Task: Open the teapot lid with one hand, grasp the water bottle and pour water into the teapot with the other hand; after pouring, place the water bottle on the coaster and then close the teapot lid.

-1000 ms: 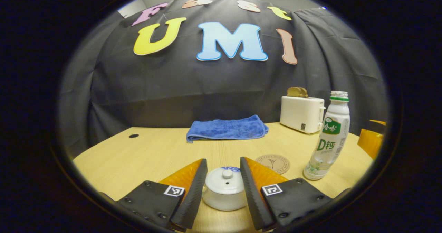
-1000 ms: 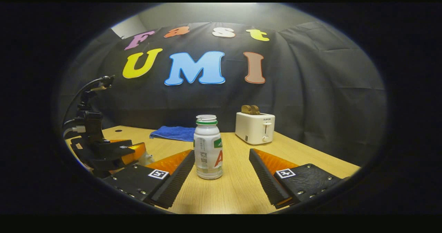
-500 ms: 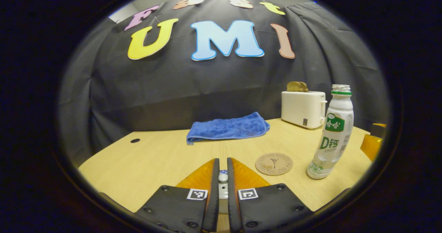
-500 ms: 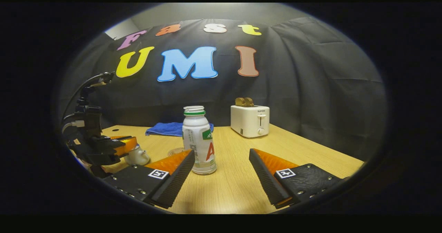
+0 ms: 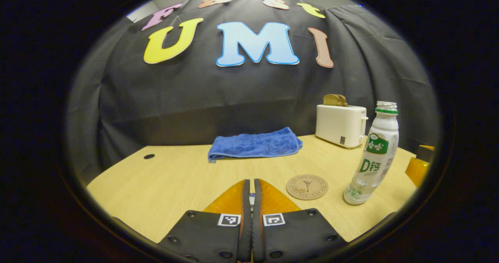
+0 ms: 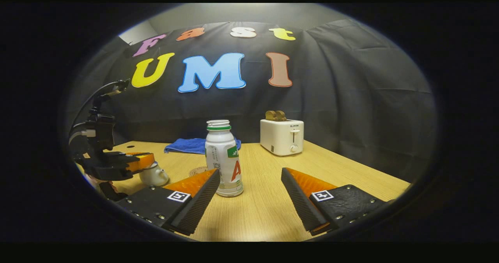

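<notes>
Although the teapot [image 6: 154, 176] is almost wholly hidden in the left gripper view, where just a sliver of white and blue shows in the slit between the fingers, the right gripper view shows its white body low at the near left of the table [image 6: 269, 212], with the left gripper [image 6: 134, 162] sitting on top of it. That gripper [image 5: 249, 200] has its fingers drawn nearly together, and they seem to pinch the small knob of the lid, though the contact itself cannot be made out. The pot looks like glazed ceramic, so the lid is probably light but hard, slick and breakable; its knob is the only sensible hold, and a straight upward lift would likely keep it from slipping or chipping the rim. The water bottle [image 6: 223, 158] stands upright and uncapped toward the middle of the table, right of the round coaster [image 5: 307, 186]. The right gripper [image 6: 249, 194] is spread wide and empty, the bottle standing just off its left finger rather than centred between the two. Being thin plastic with little liquid visible at the bottom, the bottle should be light, easy to tip and somewhat squashy, so a moderate squeeze around the labelled mid-body seems best
</notes>
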Available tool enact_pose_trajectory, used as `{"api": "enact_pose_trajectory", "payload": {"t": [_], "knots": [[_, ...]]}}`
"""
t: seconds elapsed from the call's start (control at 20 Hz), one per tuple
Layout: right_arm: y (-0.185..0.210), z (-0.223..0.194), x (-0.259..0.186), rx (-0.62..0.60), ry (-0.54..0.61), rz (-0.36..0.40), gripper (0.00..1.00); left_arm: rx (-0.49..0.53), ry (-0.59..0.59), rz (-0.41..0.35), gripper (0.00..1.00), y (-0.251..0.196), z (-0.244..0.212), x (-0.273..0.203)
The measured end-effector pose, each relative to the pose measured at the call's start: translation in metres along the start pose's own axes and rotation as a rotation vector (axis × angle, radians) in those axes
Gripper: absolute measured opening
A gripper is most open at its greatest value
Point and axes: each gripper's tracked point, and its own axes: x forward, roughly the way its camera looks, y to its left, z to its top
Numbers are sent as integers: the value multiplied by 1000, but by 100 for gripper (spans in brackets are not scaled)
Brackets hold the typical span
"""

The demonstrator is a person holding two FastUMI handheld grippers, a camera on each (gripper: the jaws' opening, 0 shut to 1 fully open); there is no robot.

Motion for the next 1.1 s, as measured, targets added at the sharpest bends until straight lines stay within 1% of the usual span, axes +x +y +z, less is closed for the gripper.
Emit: {"api": "enact_pose_trajectory", "payload": {"t": [0.05,0.15,0.2,0.25,0.45,0.5,0.55,0.75,0.8,1.1], "knots": [[0,0,0,-1,1,0,97,-11,-12,-5,7,2,6,-1],[1,-1,1,-1,6,2,97,-17,-40,-6,7,5,22,-6],[2,-2,2,1,9,7,97,-19,-53,-5,10,8,28,-9],[3,-2,2,3,11,13,97,-23,-65,-2,10,13,34,-12],[11,-4,5,5,19,47,97,-27,-97,41,10,47,52,-33],[14,-5,6,8,23,58,97,-28,-100,53,10,56,52,-38],[16,-4,8,10,28,67,97,-27,-103,70,7,68,55,-43],[30,-3,16,-14,29,112,97,-33,-96,124,7,109,51,-64],[35,-4,19,-27,35,125,97,-42,-93,133,10,119,49,-68],[39,-7,41,-51,56,121,97,-74,-92,188,10,164,42,-95]]}}
